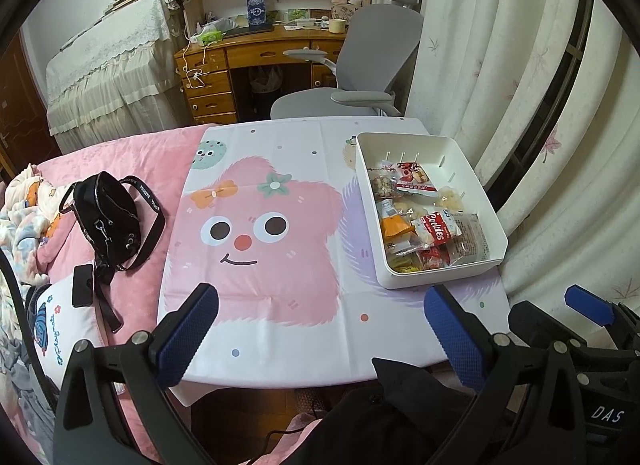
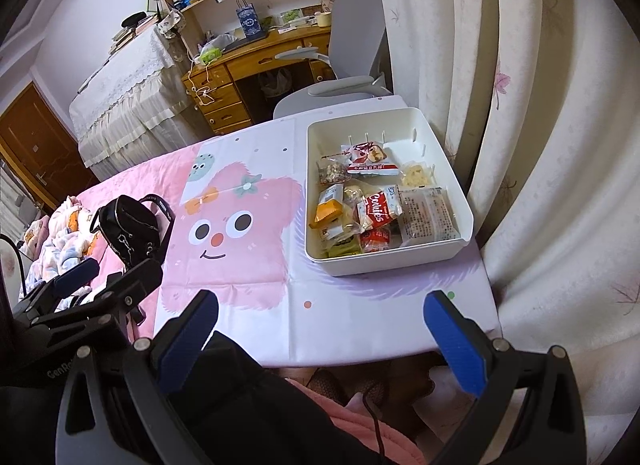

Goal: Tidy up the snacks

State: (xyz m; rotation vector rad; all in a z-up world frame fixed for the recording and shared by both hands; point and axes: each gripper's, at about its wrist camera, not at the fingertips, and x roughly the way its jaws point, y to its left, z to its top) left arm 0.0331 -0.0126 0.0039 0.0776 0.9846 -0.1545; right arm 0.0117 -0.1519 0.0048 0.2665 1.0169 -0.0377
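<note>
Both claws, left claw and right claw, gape empty at the desk's near edge; snack packets sit piled in the white bin at the far-right corner, so sorting looks unstarted or finished, next a reach to the bin.

Bright, even indoor light; sharp centre; heavy fisheye bending, dark corners.

Your left gripper is spread wide and empty above the cartoon mat. The white bin of snack packets sits far right; a black bag lies left.
</note>
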